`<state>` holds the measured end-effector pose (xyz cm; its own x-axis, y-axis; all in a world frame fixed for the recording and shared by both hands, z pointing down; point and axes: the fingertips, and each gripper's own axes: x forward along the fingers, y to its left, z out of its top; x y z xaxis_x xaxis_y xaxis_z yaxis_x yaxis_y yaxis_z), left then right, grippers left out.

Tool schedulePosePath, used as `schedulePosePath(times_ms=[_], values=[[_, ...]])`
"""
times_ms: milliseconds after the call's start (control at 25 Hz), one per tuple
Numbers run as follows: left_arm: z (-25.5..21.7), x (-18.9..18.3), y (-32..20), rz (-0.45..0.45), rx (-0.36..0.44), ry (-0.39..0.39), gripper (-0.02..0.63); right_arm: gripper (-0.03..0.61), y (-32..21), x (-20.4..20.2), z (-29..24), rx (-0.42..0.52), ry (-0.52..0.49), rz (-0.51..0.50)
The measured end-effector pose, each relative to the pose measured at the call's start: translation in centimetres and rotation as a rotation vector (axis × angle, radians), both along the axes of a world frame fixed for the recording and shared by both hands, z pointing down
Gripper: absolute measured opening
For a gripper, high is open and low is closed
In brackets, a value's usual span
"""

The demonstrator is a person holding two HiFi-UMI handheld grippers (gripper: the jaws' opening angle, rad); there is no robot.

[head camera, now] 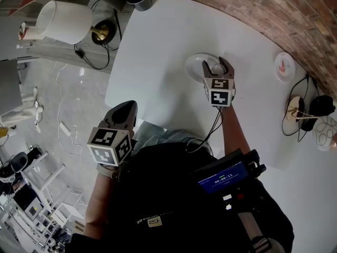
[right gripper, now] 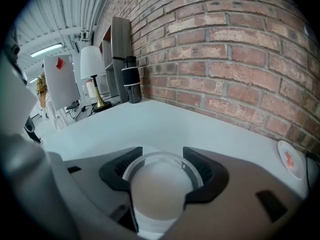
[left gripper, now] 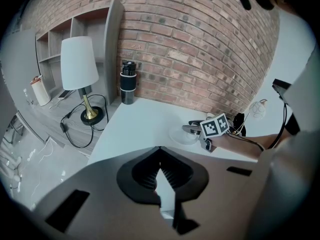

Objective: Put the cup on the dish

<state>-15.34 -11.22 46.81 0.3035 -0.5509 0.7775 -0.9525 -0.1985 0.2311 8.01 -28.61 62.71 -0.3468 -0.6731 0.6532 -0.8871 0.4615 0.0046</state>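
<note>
The right gripper (head camera: 218, 66) is grasping the pale cup (right gripper: 160, 184) between its jaws, holding it at the right part of the dish (head camera: 196, 65) on the white table (head camera: 158, 41). The left gripper (head camera: 126, 107) is hanging clenched and empty beside the table's near left edge

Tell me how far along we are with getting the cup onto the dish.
Done: the cup is gripped in the right claw, directly over the dish. In hand: setting it down; I can't tell if it touches. Left: let go and pull away. The left claw is shut and empty.
</note>
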Motion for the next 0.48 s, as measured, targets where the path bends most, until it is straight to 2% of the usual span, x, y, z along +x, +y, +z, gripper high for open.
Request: schedulePosePath(times_ms=[480], values=[[0.14,0.01,-0.08,-0.002,0.002,0.001,0.005,0.256,0.2,-0.21,-0.34,0.038,-0.019,0.002]])
